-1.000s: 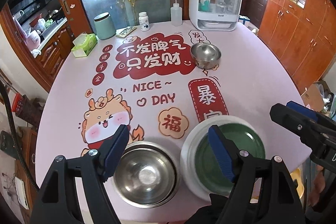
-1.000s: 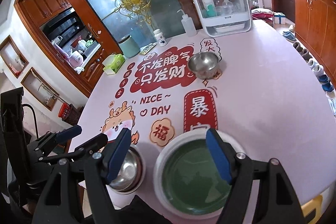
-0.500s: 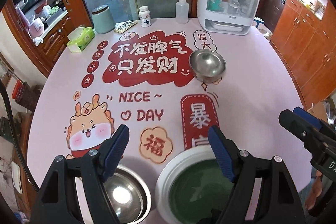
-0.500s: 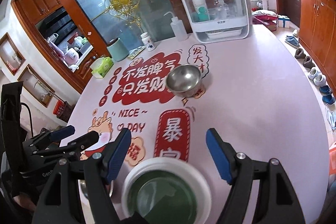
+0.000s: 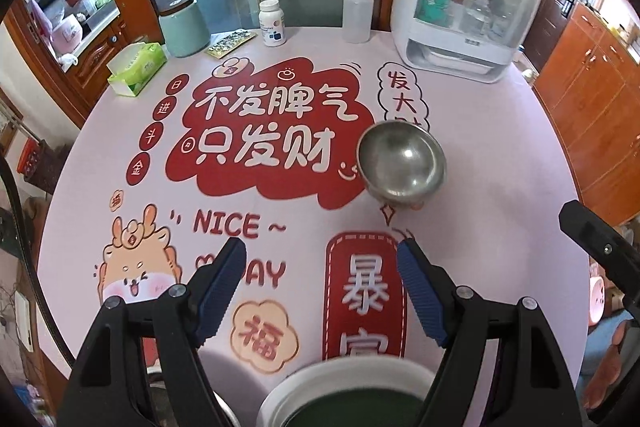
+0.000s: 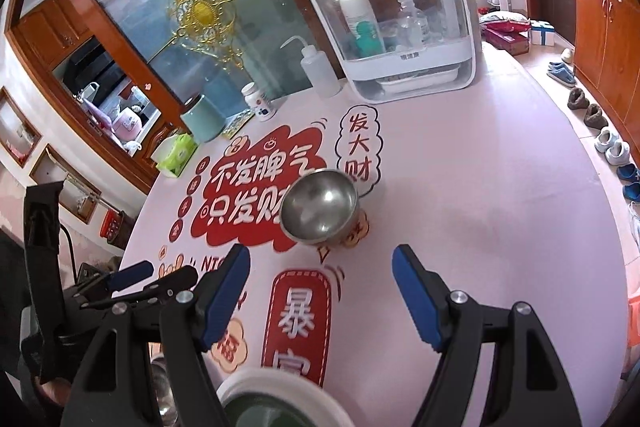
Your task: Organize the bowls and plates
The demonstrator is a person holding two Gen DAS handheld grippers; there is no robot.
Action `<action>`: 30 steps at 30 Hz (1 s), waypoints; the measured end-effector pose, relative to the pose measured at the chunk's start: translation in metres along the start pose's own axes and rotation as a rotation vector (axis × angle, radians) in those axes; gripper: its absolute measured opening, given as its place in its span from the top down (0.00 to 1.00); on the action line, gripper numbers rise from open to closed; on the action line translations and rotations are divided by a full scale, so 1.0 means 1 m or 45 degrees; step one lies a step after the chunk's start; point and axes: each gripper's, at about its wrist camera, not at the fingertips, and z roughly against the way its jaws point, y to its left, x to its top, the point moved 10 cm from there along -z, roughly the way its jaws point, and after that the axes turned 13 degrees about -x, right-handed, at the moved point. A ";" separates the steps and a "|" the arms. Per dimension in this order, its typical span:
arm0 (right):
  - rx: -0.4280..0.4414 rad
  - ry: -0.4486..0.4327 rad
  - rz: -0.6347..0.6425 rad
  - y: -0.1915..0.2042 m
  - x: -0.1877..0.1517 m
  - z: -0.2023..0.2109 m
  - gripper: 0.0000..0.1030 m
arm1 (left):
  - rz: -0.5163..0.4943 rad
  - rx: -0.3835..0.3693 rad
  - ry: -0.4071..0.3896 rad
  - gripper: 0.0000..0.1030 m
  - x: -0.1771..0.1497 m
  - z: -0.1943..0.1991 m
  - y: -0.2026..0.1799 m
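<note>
A small steel bowl [image 5: 401, 163] stands upright on the pink printed tablecloth [image 5: 500, 155], past both grippers; it also shows in the right wrist view [image 6: 319, 206]. A green plate with a white rim [image 5: 352, 397] lies at the near table edge, cut off at the bottom, and appears again as the plate [image 6: 276, 401]. A second steel bowl [image 6: 162, 383] is mostly hidden behind the fingers. My left gripper [image 5: 320, 293] is open and empty. My right gripper [image 6: 320, 297] is open and empty too, short of the small bowl.
At the far edge stand a white clear-lidded cabinet [image 5: 466, 7], a squeeze bottle [image 5: 357, 15], a pill bottle [image 5: 272, 23], a green canister [image 5: 183, 29] and a tissue box [image 5: 136, 67]. Wooden cupboards [image 5: 600, 87] line the right; shoes [image 6: 612, 147] lie on the floor.
Both grippers moved forward over the table toward the small steel bowl. The green plate and the near steel bowl slid down to the bottom edge of both views. Jaws kept the same width.
</note>
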 end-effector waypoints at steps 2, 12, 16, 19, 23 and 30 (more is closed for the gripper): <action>0.004 0.007 -0.002 -0.001 0.008 -0.013 0.28 | 0.018 0.006 0.005 0.26 0.008 -0.010 0.002; 0.030 0.052 -0.015 0.001 0.019 -0.070 0.28 | 0.123 -0.039 -0.007 0.26 0.038 -0.060 0.012; 0.030 0.065 -0.027 -0.001 0.015 -0.091 0.28 | 0.146 -0.104 -0.024 0.26 0.042 -0.079 0.008; 0.035 0.067 -0.023 -0.003 0.013 -0.104 0.28 | 0.145 -0.111 -0.030 0.26 0.043 -0.093 0.007; 0.045 0.089 -0.034 -0.005 0.010 -0.122 0.28 | 0.129 -0.133 -0.028 0.26 0.043 -0.111 0.003; 0.062 0.137 -0.068 -0.009 0.002 -0.146 0.43 | 0.124 -0.120 0.031 0.26 0.035 -0.144 0.007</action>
